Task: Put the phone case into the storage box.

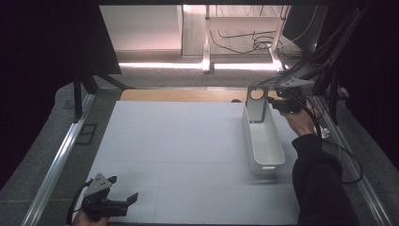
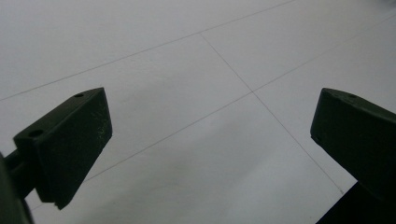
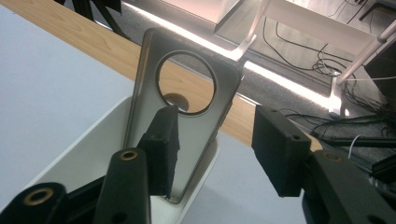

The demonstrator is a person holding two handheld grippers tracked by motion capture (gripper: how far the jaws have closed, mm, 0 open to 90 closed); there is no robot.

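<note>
A translucent grey phone case (image 1: 256, 106) with a round hole stands upright, leaning in the far end of a long white bin (image 1: 270, 165) at the right of the white mat (image 1: 188, 141). My right gripper (image 1: 278, 104) hovers just right of the case, open. In the right gripper view the case (image 3: 198, 135) rises out of the bin (image 3: 93, 140); one jaw is in front of its face, the other is off its right edge, and my right gripper (image 3: 215, 116) grips nothing. My left gripper (image 1: 123, 188) rests open at the mat's near left corner, over bare mat (image 2: 210, 107).
A wooden table edge (image 1: 179, 95) runs behind the mat. Metal rails (image 1: 61, 155) flank the left side, and a dark frame with cables (image 1: 329, 56) stands at the right rear. A person's dark sleeve (image 1: 320, 183) reaches along the bin's right side.
</note>
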